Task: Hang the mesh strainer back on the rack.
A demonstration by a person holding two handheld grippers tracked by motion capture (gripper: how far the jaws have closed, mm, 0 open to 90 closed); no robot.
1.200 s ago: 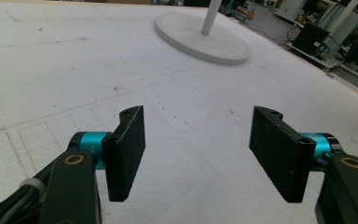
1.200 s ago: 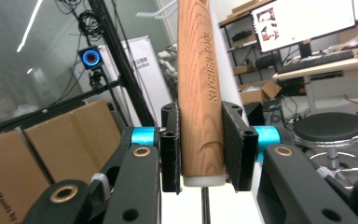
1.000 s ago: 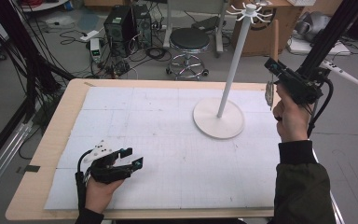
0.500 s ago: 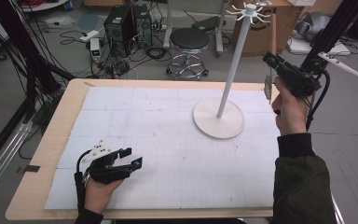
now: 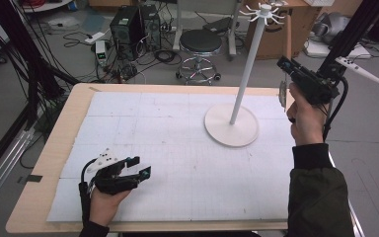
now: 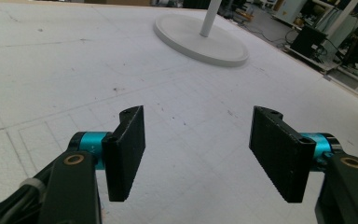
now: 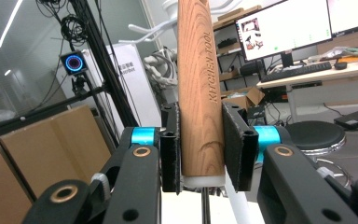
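Right gripper view shows me a wooden handle (image 7: 200, 88) stamped KITCHEN TOOL, clamped upright in my right gripper (image 7: 200, 149). High view puts it far right, beside the white stand (image 5: 232, 126). Left gripper (image 6: 198, 154) rests near-left, jaws apart, holding nothing.

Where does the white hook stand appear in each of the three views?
High view: the white hook stand stands right of centre on the mat.
Left gripper view: its round base lies at the top edge.
Right gripper view: its hooks curve out left of the wooden handle.
Shared landmark: the black stool, in high and right gripper views.
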